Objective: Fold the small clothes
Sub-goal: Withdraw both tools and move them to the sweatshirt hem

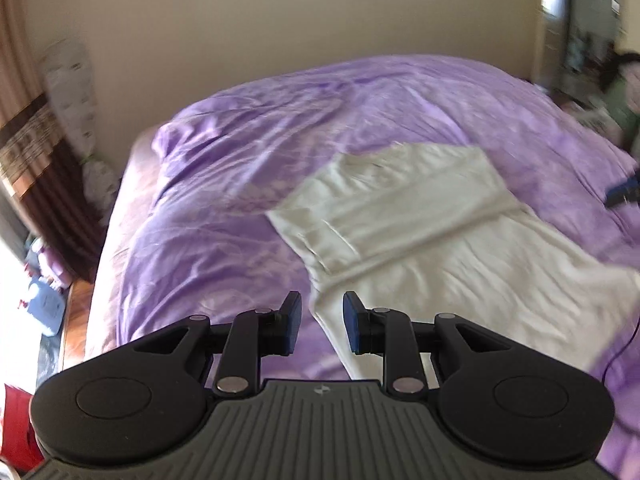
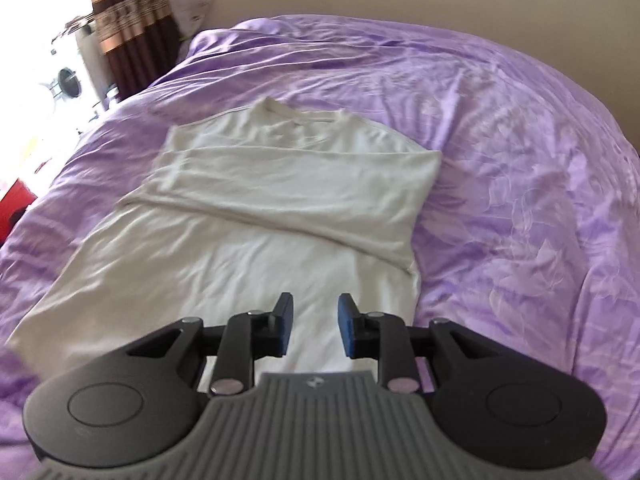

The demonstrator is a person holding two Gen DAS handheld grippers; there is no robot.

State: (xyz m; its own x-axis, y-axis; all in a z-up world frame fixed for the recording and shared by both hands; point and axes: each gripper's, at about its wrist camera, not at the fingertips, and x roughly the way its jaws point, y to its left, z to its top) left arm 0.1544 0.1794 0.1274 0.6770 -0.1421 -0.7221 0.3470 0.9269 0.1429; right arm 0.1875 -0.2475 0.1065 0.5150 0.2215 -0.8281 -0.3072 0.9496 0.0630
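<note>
A white long-sleeved shirt point(image 2: 256, 216) lies flat on the purple bedspread point(image 2: 500, 160), collar at the far end, with both sleeves folded across the chest. My right gripper point(image 2: 315, 326) is open and empty, above the shirt's lower part near its right edge. In the left wrist view the shirt point(image 1: 420, 232) lies ahead and to the right. My left gripper point(image 1: 322, 322) is open and empty, over the shirt's left edge near the hem. The right gripper's blue tip point(image 1: 624, 190) shows at the far right of that view.
The bed fills both views, with a beige wall behind it. Brown curtains point(image 2: 132, 20) and a bright window stand on the left. Clutter and a wooden floor point(image 1: 76, 312) lie beside the bed's left edge. A person point(image 1: 624, 96) is at the far right.
</note>
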